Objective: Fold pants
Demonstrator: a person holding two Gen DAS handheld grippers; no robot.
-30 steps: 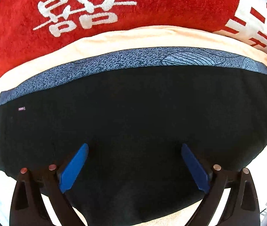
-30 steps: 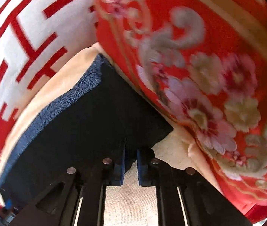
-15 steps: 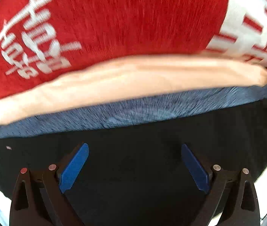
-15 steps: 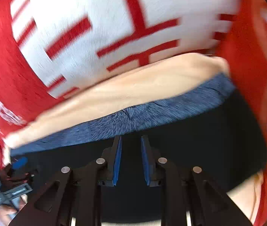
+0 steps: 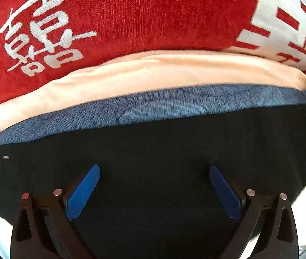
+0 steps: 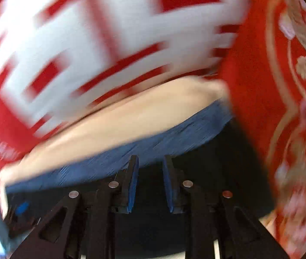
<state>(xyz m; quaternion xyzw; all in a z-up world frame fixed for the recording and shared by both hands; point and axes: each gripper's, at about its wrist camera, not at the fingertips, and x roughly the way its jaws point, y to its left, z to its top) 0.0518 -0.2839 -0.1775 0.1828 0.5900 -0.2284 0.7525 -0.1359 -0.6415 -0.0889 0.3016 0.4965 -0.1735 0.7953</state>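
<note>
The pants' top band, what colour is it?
Speckled blue band on otherwise black pants; the left wrist view shows it best.

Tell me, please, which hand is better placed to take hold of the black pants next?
Probably left. The left tongs stand wide open above the middle of the black pants. The right tongs, nearer the blue waistband, show only a narrow, opening gap.

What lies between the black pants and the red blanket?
In the left wrist view, a blue patterned fabric strip, then peach cloth, separate the black pants from the red blanket.
</note>
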